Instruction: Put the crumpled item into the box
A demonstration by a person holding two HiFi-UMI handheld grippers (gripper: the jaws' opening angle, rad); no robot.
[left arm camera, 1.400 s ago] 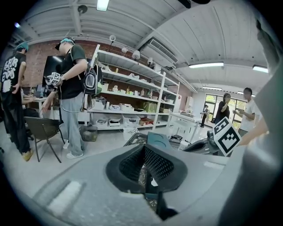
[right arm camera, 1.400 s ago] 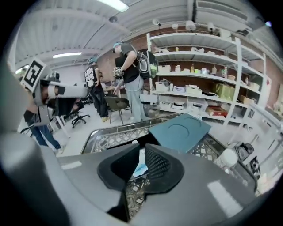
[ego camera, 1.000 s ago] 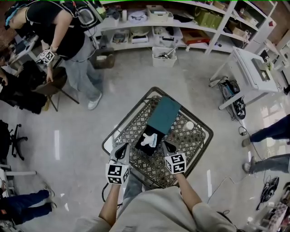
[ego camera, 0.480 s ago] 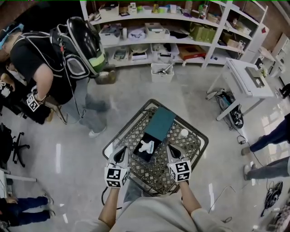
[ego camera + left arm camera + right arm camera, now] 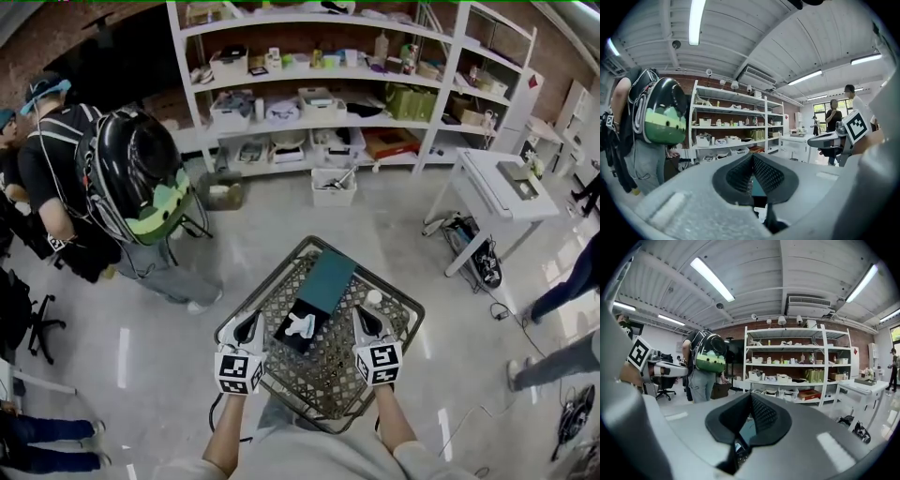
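Observation:
A black box [image 5: 292,336] with its teal lid [image 5: 326,278] swung back stands on the wire-mesh table [image 5: 328,370]. The white crumpled item [image 5: 300,324] lies inside the box. My left gripper [image 5: 253,320] hovers just left of the box, and its jaws meet with nothing between them. My right gripper [image 5: 360,315] hovers just right of the box, also shut and empty. In the left gripper view the closed pads [image 5: 764,174] hide most of the table. The right gripper view shows its pads [image 5: 759,416] pressed together, pointing at the shelves.
A small white object [image 5: 373,298] sits on the table by the right gripper. A person with a black and green backpack [image 5: 141,192] stands at the left. White shelving [image 5: 319,103] lines the back wall, and a white table [image 5: 502,183] stands at the right.
The head view has tilted up, showing more of the shelves. The person with the backpack has stepped closer from the left. Both grippers stay shut beside the box.

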